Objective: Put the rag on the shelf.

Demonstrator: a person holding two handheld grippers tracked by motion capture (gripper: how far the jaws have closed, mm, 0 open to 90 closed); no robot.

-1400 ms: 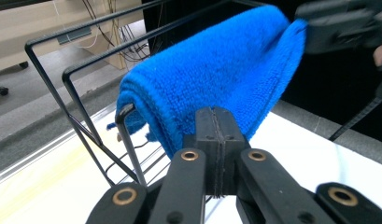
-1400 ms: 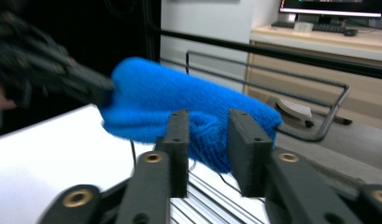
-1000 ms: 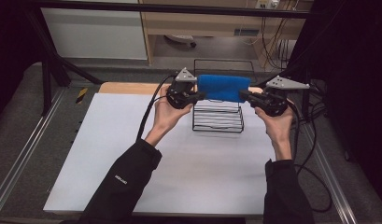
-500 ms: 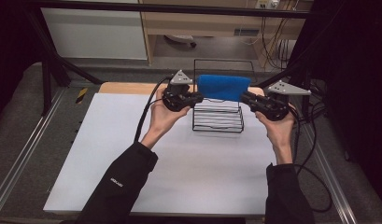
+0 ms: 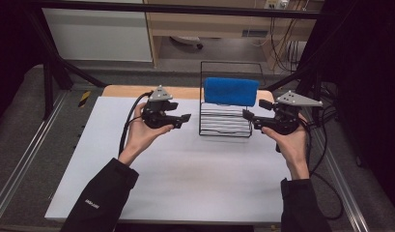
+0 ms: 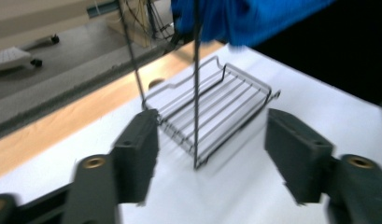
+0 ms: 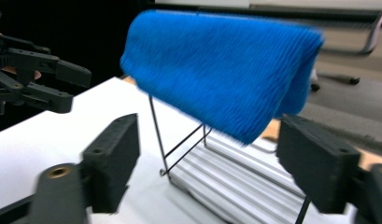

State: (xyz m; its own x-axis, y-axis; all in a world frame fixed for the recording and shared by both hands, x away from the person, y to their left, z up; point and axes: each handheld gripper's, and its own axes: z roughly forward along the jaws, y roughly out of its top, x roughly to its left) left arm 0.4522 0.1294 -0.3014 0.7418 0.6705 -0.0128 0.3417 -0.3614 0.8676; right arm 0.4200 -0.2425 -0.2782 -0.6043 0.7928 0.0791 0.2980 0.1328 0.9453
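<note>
Left fingers (image 6: pixel 135 161): we read the left gripper (image 5: pixel 167 117) as spread wide with nothing between them; its fingers have just been opening.
Right fingers (image 7: pixel 113 161): the right gripper (image 5: pixel 257 119) likewise stands wide and empty, having just been opening.
Blue towel (image 5: pixel 231 91): draped over the top bar of the wire rack (image 5: pixel 224 126), between the 2 grippers, touching neither.
Reason for hold: we judge the towel hangs by its own weight, so no grip is needed.
Bench (image 5: pixel 176 183): carries the rack near its far edge.
</note>
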